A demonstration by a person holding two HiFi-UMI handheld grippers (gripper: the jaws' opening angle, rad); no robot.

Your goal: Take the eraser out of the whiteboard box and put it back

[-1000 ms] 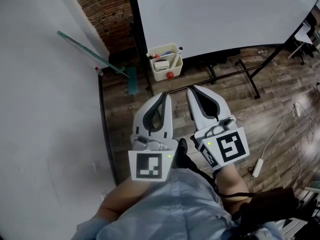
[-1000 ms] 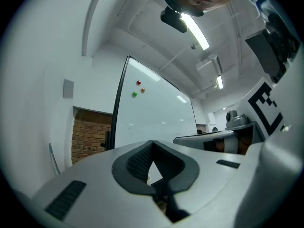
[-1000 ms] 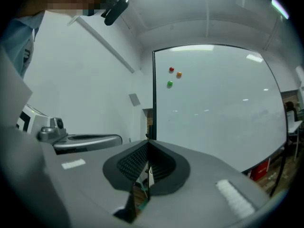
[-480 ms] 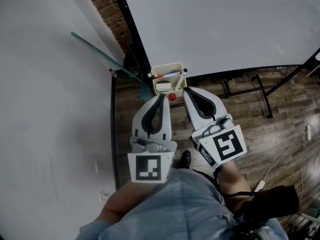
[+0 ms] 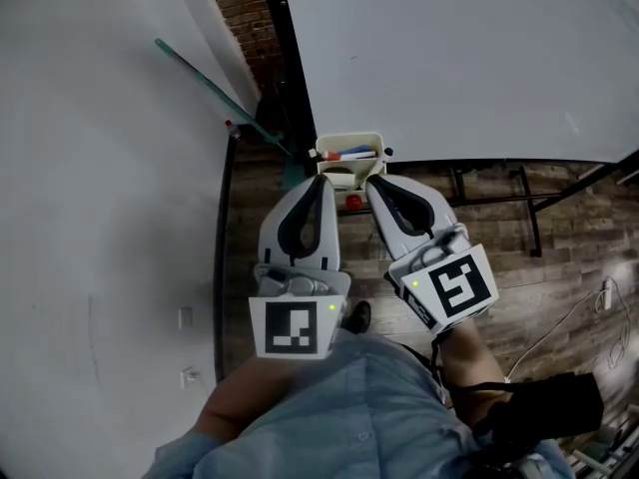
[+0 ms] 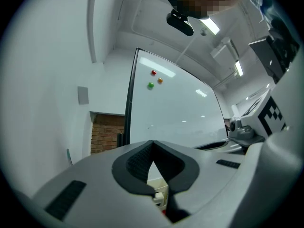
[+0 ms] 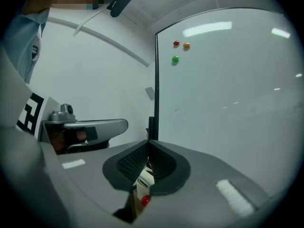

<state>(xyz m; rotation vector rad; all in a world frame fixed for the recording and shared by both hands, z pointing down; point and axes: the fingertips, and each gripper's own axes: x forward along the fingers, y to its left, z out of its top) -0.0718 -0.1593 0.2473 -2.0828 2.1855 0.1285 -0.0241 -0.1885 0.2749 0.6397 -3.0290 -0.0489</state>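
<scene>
- Both hands reach forward side by side from a light blue shirt (image 5: 329, 407). Each gripper points roughly level towards the whiteboard (image 5: 469, 58).
- The left gripper (image 5: 321, 181) has its jaws closed tip to tip, with nothing between the dark ribbed pads (image 6: 135, 163).
- The right gripper (image 5: 371, 180) is likewise closed and empty.
- Each gripper is smooth grey-white plastic tapering to a point, with a black-and-white marker cube (image 5: 293, 329) at the near end.
- The whiteboard box (image 5: 349, 141), a cream plastic tub, sits at the board's lower left corner, just beyond the jaw tips. Something blue lies in it, but the eraser cannot be made out.
- A small red ball (image 5: 353, 202) shows just near of the box, above dark wooden floor planks (image 5: 479, 257).
</scene>
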